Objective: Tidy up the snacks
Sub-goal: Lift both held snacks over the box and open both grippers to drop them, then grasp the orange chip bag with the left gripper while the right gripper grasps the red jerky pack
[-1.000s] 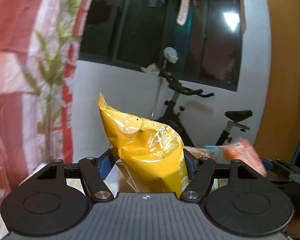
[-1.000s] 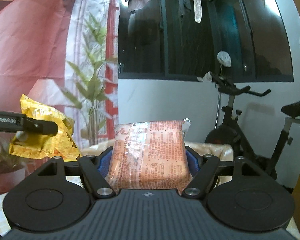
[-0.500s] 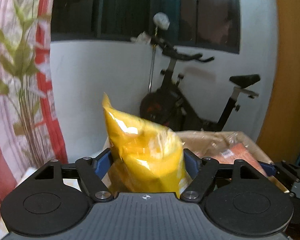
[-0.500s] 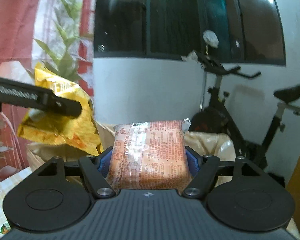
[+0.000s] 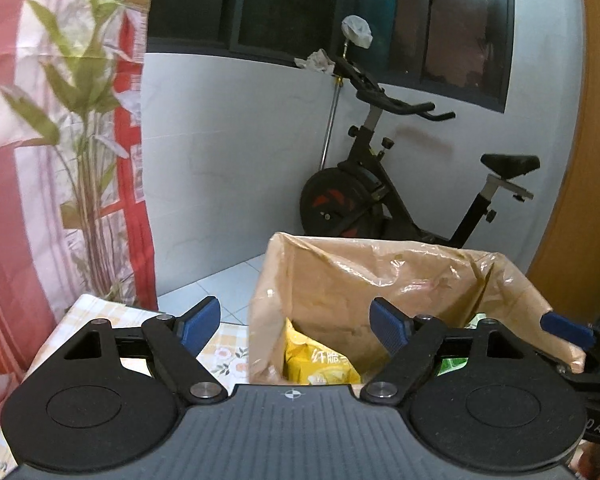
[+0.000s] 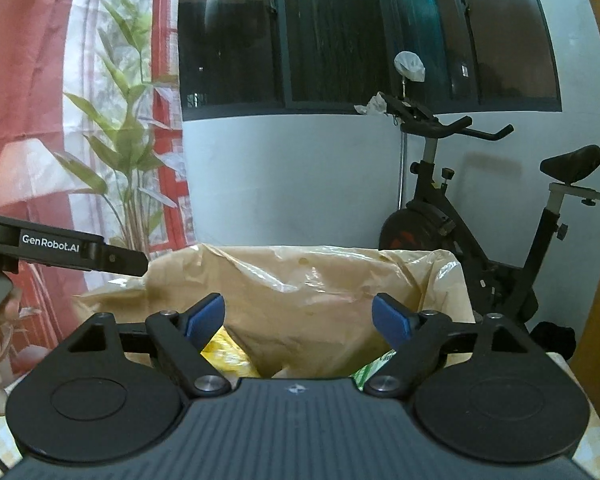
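Observation:
A brown box lined with clear plastic (image 5: pixel 380 276) stands open on the table. A yellow snack bag (image 5: pixel 320 364) lies inside it, below my left gripper (image 5: pixel 296 320), which is open and empty above the box's left side. My right gripper (image 6: pixel 298 318) is open and empty over the same box (image 6: pixel 308 280). The yellow bag (image 6: pixel 228 354) and a green packet (image 6: pixel 370 368) show inside. The orange packet is hidden. The left gripper's arm (image 6: pixel 64 250) shows at the left of the right wrist view.
The table has a yellow checked floral cloth (image 5: pixel 228 356). An exercise bike (image 5: pixel 384 200) stands behind against a white wall. A red and white curtain with a plant (image 5: pixel 80 152) is at the left. An orange door (image 5: pixel 584 200) is at the right.
Both grippers have opened and let go: the yellow bag and the orange packet have dropped into the box. Both views now look lower, over the box.

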### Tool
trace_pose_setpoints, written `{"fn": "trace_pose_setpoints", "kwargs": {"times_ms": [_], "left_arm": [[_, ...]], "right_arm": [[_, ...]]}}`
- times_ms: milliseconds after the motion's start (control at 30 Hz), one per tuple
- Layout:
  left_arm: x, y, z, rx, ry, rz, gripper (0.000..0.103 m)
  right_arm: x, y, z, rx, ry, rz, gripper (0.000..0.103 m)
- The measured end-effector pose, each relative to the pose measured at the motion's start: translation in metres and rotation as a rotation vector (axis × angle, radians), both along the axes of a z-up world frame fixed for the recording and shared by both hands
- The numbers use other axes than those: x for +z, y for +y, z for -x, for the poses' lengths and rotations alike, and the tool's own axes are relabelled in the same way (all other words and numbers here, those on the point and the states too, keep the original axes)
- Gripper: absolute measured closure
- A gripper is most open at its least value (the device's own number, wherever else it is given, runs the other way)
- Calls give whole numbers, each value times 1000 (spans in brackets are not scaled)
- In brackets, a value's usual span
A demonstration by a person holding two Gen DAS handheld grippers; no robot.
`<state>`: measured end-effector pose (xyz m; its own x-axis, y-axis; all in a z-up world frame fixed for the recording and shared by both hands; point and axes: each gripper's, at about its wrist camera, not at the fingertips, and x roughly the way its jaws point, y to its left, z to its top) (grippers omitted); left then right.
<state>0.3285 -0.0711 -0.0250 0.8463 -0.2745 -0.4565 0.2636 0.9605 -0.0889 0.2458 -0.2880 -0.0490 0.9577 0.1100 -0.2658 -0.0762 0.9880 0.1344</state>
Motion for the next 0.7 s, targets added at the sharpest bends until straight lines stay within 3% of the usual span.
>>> {"fn": "trace_pose_setpoints", "kwargs": {"times_ms": [233,367,533,700], "left_arm": [[12,39,37,-43,42,110,19],[7,56,57,-27,49,125,19],[-21,64,83,7,72,105,19],[-64,55,93,-10,173,65,19]], "right_arm": [[7,11,39,39,-36,-29,20],[5,14,58,64,-47,-30,20],[-12,16,71,72,-3,-47,20],[-47,24,82,84,89,-7,20]]}}
